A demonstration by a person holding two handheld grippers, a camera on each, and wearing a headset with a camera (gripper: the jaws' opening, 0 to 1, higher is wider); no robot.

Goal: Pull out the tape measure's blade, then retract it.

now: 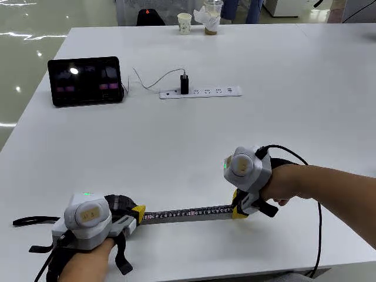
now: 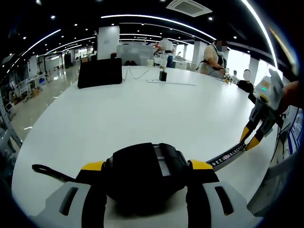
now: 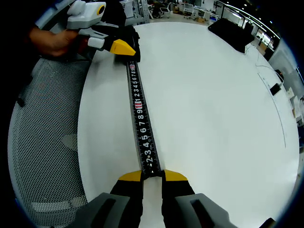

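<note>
The black tape measure case (image 2: 145, 173) sits between the yellow-tipped fingers of my left gripper (image 1: 132, 214), which is shut on it near the table's front left. Its blade (image 1: 188, 214) lies flat along the table, stretched out to the right. In the right gripper view the numbered blade (image 3: 141, 128) runs from the case (image 3: 124, 35) down to my right gripper (image 3: 152, 176), which is shut on the blade's end. In the head view the right gripper (image 1: 239, 210) is at the front right of the white table (image 1: 194, 135).
A black tablet (image 1: 86, 80) stands at the back left. A white power strip (image 1: 201, 91) with a black charger and cable lies behind the middle. Two paper cups (image 1: 185, 23) stand at the far edge. A black strap (image 1: 32, 221) trails off the case. A mesh chair (image 3: 42, 142) sits below the table edge.
</note>
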